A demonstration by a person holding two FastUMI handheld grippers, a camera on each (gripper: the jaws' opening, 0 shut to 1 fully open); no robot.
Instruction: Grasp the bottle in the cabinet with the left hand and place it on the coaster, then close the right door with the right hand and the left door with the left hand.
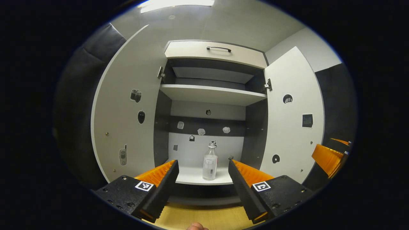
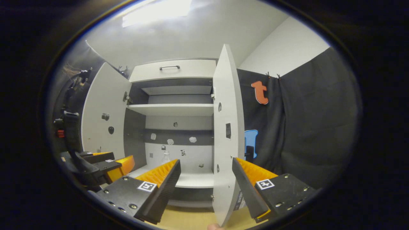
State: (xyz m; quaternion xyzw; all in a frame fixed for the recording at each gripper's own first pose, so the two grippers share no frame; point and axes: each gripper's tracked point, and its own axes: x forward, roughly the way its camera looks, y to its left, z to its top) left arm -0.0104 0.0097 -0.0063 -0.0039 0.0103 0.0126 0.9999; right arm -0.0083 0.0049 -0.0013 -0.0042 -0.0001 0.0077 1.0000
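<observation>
Two grippers open, bottle not yet grasped

Left gripper [image 1: 203, 166] stands spread, framing the bottle [image 1: 210, 163] on the cabinet's lower shelf [image 1: 191, 175]. Right gripper [image 2: 206, 166] gapes astride the right door [image 2: 225, 127]. Reaching step; next calls for advancing and closing.

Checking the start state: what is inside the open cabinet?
A clear bottle stands upright on the lower shelf of the cabinet; the shelf above looks bare. In the right gripper view, the right door hides the cabinet's right part.
</observation>
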